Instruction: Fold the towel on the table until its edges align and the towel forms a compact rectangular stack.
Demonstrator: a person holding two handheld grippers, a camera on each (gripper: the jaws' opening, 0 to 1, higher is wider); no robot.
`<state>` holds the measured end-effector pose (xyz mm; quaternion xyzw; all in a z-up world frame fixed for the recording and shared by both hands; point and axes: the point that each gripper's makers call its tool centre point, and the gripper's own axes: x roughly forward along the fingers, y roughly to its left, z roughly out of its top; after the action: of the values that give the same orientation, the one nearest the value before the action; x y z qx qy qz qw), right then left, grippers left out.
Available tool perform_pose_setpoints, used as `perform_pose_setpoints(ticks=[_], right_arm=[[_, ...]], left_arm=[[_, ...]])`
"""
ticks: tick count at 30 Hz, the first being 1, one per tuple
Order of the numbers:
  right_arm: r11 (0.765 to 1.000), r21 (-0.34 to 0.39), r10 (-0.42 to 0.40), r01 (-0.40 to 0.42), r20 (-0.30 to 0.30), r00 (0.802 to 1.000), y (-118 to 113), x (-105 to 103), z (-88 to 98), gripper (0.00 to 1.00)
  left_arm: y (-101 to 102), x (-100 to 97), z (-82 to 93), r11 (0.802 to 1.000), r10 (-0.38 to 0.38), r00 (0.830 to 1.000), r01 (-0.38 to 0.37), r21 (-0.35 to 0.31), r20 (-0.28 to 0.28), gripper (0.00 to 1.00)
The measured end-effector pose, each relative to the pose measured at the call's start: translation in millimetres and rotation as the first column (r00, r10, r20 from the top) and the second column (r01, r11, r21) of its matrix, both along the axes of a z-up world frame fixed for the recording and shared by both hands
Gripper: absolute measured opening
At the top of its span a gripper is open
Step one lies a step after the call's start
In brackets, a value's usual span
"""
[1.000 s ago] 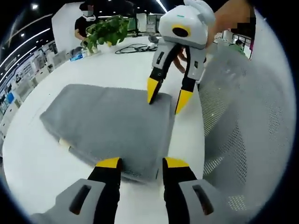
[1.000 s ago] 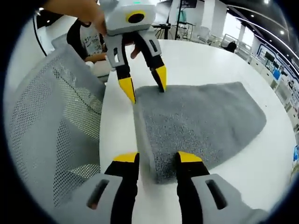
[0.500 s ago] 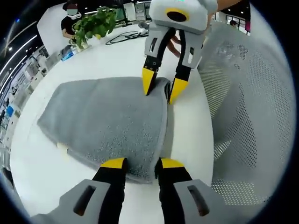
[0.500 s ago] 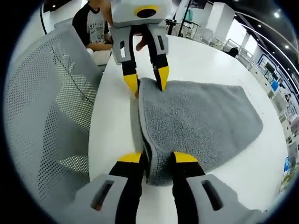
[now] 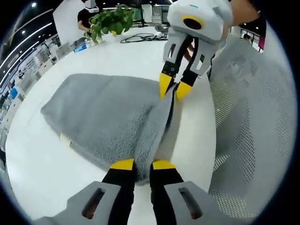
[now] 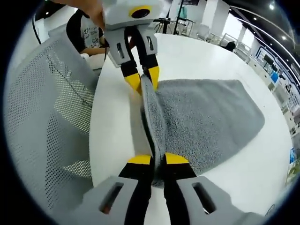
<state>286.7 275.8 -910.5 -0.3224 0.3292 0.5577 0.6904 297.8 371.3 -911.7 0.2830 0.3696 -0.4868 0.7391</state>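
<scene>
**A:** Where are you in the fold?

**B:** At the pick-up. I have one towel (image 5: 103, 117), grey, lying across the middle of the white counter (image 5: 37, 164). My left tool (image 5: 143, 165) at the bottom of the left gripper view is pressed together on the towel's near edge, and the cloth rises in a ridge from it. My right tool (image 6: 158, 159) at the bottom of the right gripper view is pinching the same edge at its other end. So I judge both corners of one side are gripped and the edge is just off the counter.

**A:** And the next move?

**B:** As I read it, lift both tools together and carry that edge over the towel toward the far edge, at the left of the left gripper view and the right of the right gripper view. I must keep the two tools level so the edges meet squarely, then set down and let go.

**A:** How many layers already?

**B:** I think it's already doubled, since the near edge looks thick, but the fisheye blurs it and I can't count layers.

**A:** What else is around?

**B:** One mesh chair (image 5: 248, 117) at the right of the left gripper view, beside the counter. One potted plant (image 5: 110, 21) at the upper left, and one dark cable (image 5: 138, 37) coiled near it. Two tools, one towel.
</scene>
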Motion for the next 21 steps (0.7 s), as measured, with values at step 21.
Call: perform_pose_setpoints(ticks=[21], right_arm=[[0.995,0.086,-0.018,0.05,-0.345,0.939,-6,-58,44.8,0.04]], left_arm=[[-9,-51.7,54.7,0.989,-0.078,0.978,0.051,-0.141,-0.196,0.08]])
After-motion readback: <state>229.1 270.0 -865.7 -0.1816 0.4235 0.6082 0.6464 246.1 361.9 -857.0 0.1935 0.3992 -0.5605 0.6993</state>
